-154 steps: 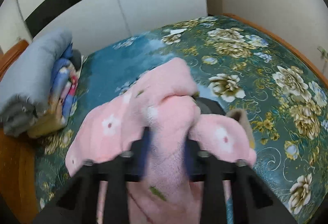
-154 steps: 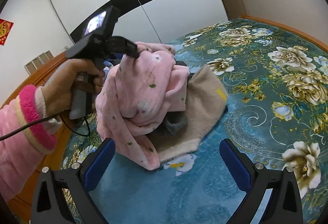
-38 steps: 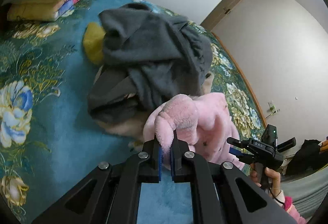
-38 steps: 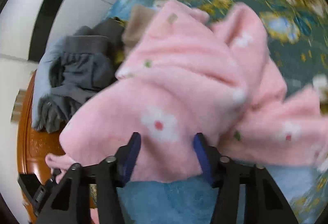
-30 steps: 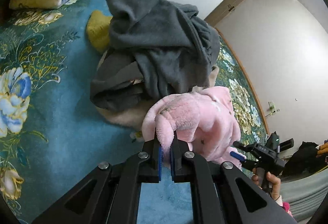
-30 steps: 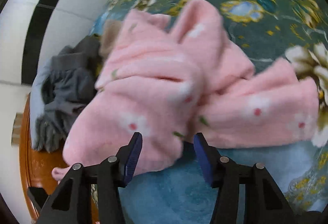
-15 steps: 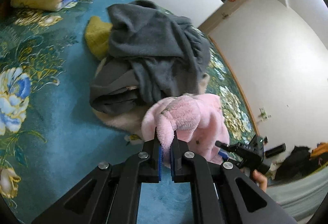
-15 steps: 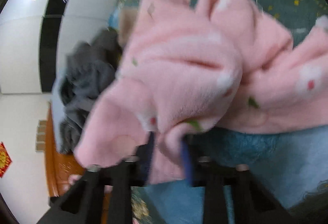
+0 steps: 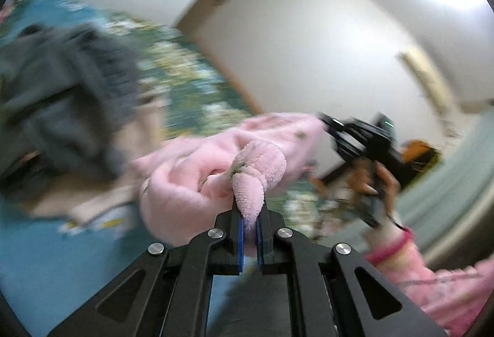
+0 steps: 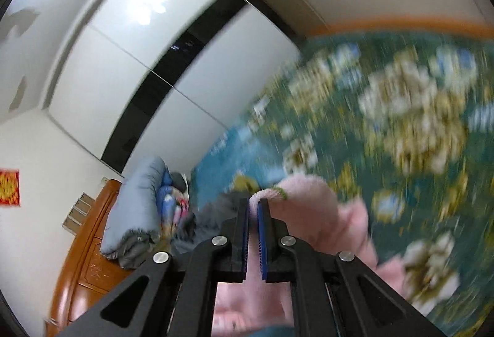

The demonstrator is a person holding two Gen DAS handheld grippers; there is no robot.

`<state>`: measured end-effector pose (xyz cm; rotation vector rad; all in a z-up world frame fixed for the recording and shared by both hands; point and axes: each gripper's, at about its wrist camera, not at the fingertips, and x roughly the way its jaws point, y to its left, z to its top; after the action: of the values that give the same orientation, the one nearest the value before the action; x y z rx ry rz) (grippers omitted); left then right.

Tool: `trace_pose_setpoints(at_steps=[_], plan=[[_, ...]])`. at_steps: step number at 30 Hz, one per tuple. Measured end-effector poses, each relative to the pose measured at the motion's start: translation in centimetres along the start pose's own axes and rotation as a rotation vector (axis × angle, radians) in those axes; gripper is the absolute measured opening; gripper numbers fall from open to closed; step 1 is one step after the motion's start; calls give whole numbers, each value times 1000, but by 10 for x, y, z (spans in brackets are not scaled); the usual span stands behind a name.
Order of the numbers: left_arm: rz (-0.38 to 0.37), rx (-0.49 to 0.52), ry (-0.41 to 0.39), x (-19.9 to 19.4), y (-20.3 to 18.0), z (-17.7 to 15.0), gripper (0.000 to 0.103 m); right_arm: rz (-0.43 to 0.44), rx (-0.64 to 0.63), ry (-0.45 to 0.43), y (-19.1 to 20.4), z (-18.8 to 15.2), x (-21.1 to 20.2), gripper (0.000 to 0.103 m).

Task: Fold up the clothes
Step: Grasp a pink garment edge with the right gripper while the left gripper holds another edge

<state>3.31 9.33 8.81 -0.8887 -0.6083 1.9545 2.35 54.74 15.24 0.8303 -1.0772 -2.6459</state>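
Observation:
A fluffy pink garment with small flowers (image 9: pixel 216 158) is stretched between both grippers above the bed. My left gripper (image 9: pixel 250 213) is shut on a bunched fold of it. My right gripper (image 10: pixel 253 207) is shut on its pink edge (image 10: pixel 308 201). In the left wrist view the right gripper (image 9: pixel 364 139) shows in a hand at the garment's far end. Both views are blurred by motion.
A pile of dark grey clothes (image 9: pixel 61 90) with a beige piece under it lies on the floral teal bedspread (image 10: pixel 401 121). Folded bedding (image 10: pixel 139 207) is stacked by the wooden headboard (image 10: pixel 89 260). White wardrobe doors stand behind.
The right gripper has shut on the pink garment's edge and lifted it. Both grippers have swung upward fast, stretching the garment off the bed.

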Motion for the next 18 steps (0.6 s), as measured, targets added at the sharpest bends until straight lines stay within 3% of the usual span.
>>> trace_pose_setpoints(at_steps=[2,3,7,9,12,15,18], plan=[[-25,-1,-12,-11,-4,-2,6,15,-75,-16,31,14,-8,6],[-3,-5,-12,-16,-1,-5,6,24,-112,-11,47,19,-7,6],[242,-164,56,-37,53,-44,6,27,-235,156,89,-4,47,6],[341,-287,66,-53,88,-75,6,27,-245,288,95,-36,95,6],[479,-475,80,-81,137,-129,6,69,-161,472,88,-92,166,6],[578,-665,92,-105,176,-181,1,97,-82,643,82,-153,230,6],[636,-806,69,-127,199,-214,1,91,-109,738,94,-197,264,6]])
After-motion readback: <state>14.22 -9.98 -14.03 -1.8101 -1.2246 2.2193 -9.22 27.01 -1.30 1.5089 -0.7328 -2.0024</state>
